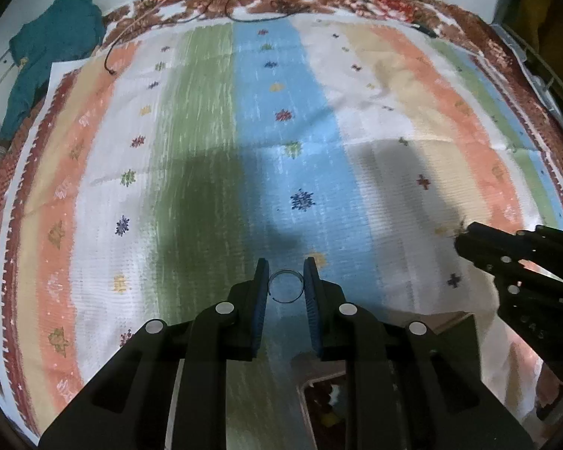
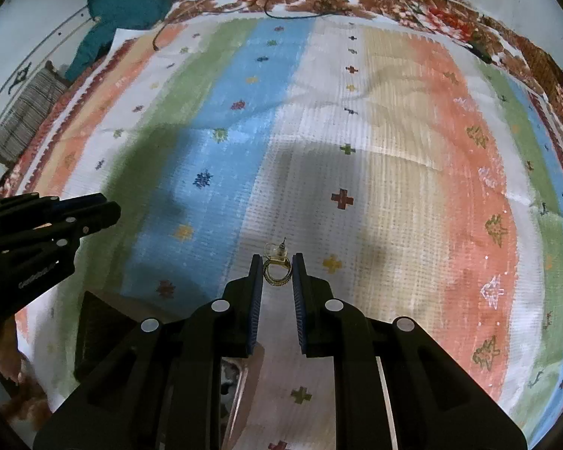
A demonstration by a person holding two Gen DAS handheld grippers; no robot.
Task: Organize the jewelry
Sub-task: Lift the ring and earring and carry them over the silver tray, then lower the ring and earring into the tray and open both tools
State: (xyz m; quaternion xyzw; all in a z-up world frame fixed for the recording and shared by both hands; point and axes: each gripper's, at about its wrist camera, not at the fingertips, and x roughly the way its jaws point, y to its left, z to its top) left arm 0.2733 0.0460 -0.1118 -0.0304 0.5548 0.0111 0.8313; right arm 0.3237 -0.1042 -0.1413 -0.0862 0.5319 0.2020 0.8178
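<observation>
Over the striped cloth [image 1: 191,120], the left gripper [image 1: 286,285] has its fingers clamped on a thin silver ring [image 1: 286,287], while the right gripper [image 2: 277,270] pinches a gold ring [image 2: 277,273] with an earring [image 2: 279,250] sitting just past its tips.

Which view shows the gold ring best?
The right wrist view: the gold ring sits pinched between the right hand-held gripper pads, centred and close. The left wrist view shows only that gripper's side, ring hidden.

striped cloth [image 1: 191,120] | teal garment [image 1: 52,56] | black cord [image 1: 244,15]
</observation>
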